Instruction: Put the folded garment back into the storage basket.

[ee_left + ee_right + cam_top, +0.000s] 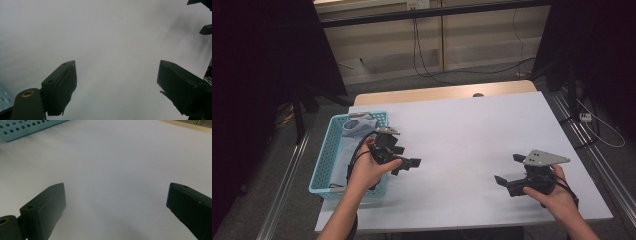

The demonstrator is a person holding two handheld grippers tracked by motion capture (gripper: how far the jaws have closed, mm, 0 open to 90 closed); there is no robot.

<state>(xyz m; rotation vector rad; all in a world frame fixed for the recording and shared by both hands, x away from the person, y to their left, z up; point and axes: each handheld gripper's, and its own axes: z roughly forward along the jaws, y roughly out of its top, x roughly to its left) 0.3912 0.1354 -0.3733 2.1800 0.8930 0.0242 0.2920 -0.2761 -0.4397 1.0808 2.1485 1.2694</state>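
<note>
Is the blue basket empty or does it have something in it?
Not empty. The blue basket holds a grey cloth, bunched up inside it.

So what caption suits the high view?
Both tongs, left and right, open over the white table; grey cloth in blue basket.

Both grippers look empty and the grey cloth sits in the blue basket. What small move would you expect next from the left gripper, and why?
Probably a short turn back toward the blue basket to reach the grey cloth. The left gripper hangs open over the bare white table just beside the basket, with nothing between its jaws; the right gripper is open too, but far across the table.
</note>
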